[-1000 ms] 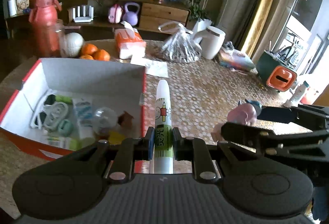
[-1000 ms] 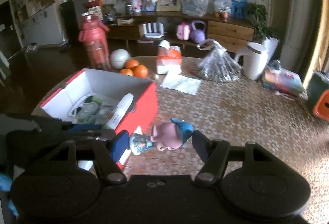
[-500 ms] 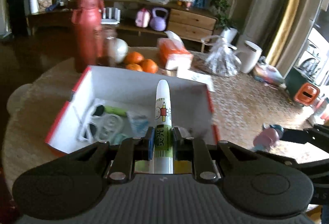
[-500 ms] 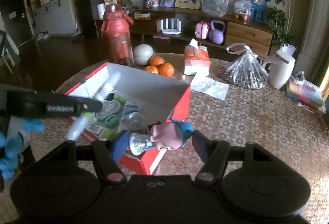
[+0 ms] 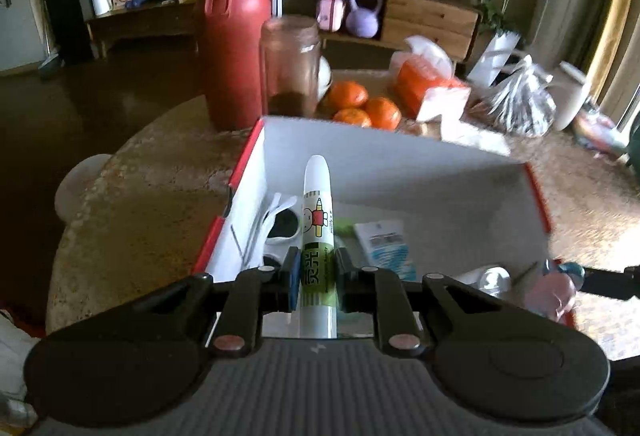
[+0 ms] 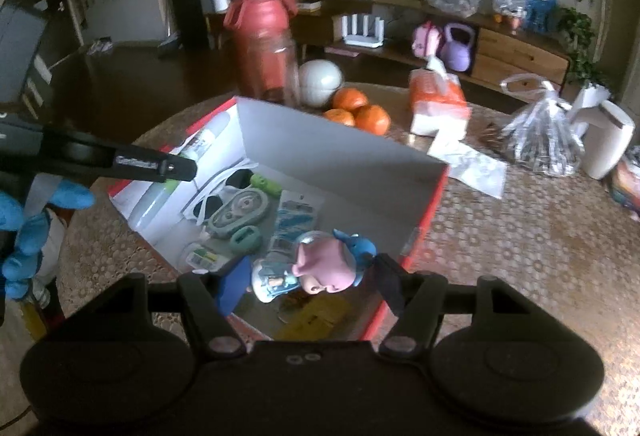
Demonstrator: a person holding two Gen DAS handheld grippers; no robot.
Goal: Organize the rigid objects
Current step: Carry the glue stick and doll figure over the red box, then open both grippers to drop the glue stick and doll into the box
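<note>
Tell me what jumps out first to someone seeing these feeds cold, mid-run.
Both tools hang loaded over the open red and white box: the left tool is shut on a white and green glue stick, the right tool on a pink and blue toy figure. Behind the box, a tall red bottle stands on the table beside three oranges.

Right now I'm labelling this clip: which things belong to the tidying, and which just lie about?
Job: glue stick in left gripper; pig figurine in right gripper; box.
Lying about: red bottle, oranges, tissue pack, plastic bag.
</note>
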